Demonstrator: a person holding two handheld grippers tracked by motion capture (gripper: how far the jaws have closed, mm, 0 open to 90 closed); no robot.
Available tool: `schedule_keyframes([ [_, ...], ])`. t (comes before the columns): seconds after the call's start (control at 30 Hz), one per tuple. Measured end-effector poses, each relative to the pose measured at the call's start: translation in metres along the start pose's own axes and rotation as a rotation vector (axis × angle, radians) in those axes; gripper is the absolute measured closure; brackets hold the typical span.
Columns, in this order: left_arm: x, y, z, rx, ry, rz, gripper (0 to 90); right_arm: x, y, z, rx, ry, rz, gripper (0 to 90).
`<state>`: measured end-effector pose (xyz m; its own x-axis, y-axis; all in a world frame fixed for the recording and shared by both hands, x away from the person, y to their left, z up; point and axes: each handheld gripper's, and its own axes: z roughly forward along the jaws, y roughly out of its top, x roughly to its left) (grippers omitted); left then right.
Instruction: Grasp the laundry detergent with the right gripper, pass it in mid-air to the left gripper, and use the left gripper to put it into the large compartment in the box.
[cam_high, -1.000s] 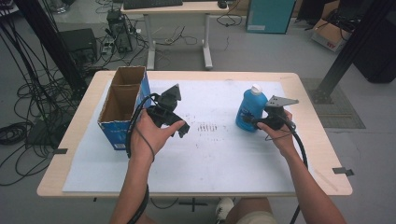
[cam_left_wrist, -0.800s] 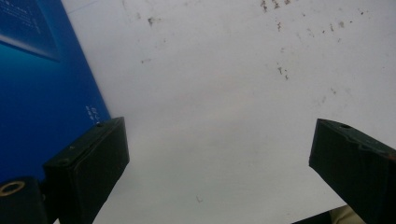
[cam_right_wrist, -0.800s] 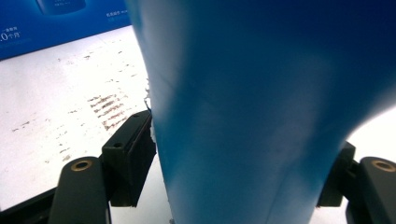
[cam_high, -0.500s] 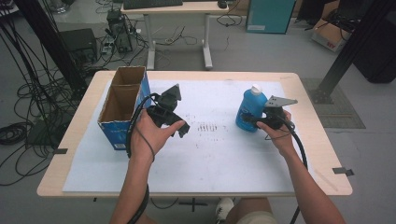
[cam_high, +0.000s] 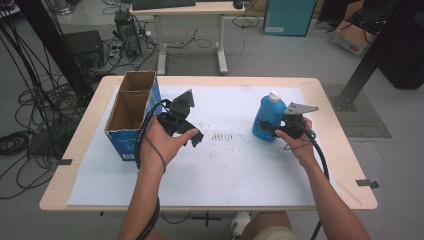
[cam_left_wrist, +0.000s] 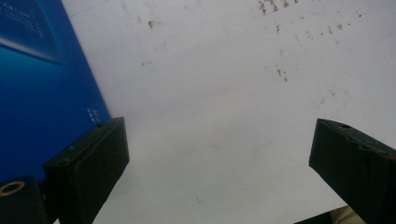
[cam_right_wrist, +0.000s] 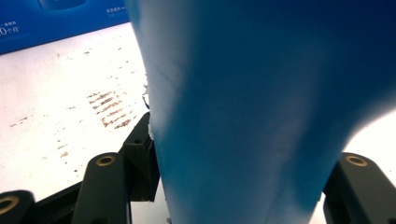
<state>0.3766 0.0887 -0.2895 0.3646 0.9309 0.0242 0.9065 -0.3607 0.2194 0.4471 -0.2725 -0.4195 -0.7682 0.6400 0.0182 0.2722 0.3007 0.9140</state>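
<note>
Tongs first: my right gripper has just been closing and now clamps the blue bottle, with the bottle's body between its jaws, while my left gripper hangs open and empty over the white sheet, its jaws standing wide apart in the left gripper view. I see the bottle upright on the sheet at the table's right side, white cap on top, well apart from the open cardboard box at the left. In the right gripper view the blue wall bulges out past the jaws, and one pad presses into its side low down. I judge it a plastic squeeze bottle, smooth and a little slippery, likely to give under a hard pinch; I cannot tell how full it is, so I treat it as possibly bottom-heavy. I think the low, broad part of the body is the safest hold, square across the flat sides, because the neck is narrow and a grip there would let the bottle swing. Faint brown smudges mark the sheet between my two grippers
</note>
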Motion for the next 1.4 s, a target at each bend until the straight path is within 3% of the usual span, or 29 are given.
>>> schedule_keyframes([
  [1.4,0.0014,-0.003,-0.0058,-0.005,0.002,-0.005,5.2,0.0006,0.0006,0.0002,0.009,-0.005,0.012,41.6],
])
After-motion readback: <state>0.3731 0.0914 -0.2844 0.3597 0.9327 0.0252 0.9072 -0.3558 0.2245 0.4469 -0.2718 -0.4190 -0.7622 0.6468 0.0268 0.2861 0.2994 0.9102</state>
